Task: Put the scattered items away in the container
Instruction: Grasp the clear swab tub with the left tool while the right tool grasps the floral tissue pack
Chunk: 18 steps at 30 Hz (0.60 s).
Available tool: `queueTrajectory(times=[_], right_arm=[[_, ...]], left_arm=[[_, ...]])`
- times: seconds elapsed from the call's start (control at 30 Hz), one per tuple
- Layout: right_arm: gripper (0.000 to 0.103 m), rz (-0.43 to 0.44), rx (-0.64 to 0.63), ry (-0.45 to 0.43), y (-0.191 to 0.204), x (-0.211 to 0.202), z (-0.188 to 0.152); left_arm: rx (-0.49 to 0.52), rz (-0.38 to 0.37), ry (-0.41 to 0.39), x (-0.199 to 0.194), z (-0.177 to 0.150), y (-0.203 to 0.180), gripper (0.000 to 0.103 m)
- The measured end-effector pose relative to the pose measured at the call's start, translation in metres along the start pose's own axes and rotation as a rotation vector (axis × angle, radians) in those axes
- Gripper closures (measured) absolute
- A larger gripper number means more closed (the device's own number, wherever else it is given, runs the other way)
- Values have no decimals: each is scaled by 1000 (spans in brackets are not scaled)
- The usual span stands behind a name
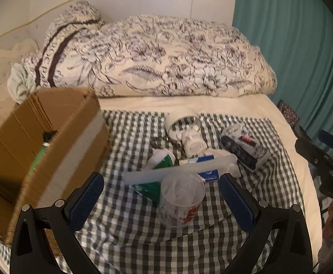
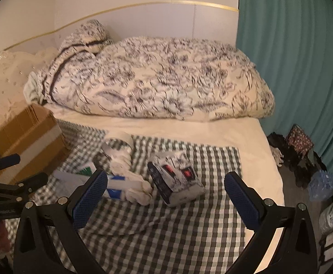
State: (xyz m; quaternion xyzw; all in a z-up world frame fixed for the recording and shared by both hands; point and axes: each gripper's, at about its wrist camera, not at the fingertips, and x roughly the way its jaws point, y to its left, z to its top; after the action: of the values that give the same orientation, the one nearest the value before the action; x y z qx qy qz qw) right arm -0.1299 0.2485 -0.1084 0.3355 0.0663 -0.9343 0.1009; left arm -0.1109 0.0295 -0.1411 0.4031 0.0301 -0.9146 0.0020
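Note:
A brown cardboard box [image 1: 36, 141] stands open at the left on the checked cloth [image 1: 143, 239]; a green-and-black item lies inside it. Beside it sits a heap: a clear plastic cup [image 1: 180, 201], a translucent stick [image 1: 180, 169], a green-and-white packet [image 1: 162, 159], a blue-and-white box [image 1: 208, 166], a white figurine [image 1: 192, 141] and a patterned carton [image 1: 244, 148]. My left gripper [image 1: 162, 202] is open, the cup lying between its fingers without contact. My right gripper [image 2: 166, 201] is open just short of the patterned carton [image 2: 178, 180]. The cardboard box [image 2: 27, 139] shows at the left.
A rumpled floral duvet [image 1: 157, 57] fills the back of the bed against a white headboard. A teal curtain [image 2: 298, 57] hangs at the right. Bags and plastic bottles [image 2: 321, 182] clutter the floor beside the bed. Bare checked cloth lies in front of both grippers.

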Motion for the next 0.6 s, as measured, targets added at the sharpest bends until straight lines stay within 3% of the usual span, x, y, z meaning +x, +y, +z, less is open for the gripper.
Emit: queueTrajectory(times=[0.27, 0.6], right_arm=[[0, -44, -2, 66, -8, 43, -19], [0, -26, -4, 149, -15, 100, -19]], left_arm=[[7, -29, 63, 34, -17, -8, 0], [-12, -47, 113, 67, -28, -7, 0]])
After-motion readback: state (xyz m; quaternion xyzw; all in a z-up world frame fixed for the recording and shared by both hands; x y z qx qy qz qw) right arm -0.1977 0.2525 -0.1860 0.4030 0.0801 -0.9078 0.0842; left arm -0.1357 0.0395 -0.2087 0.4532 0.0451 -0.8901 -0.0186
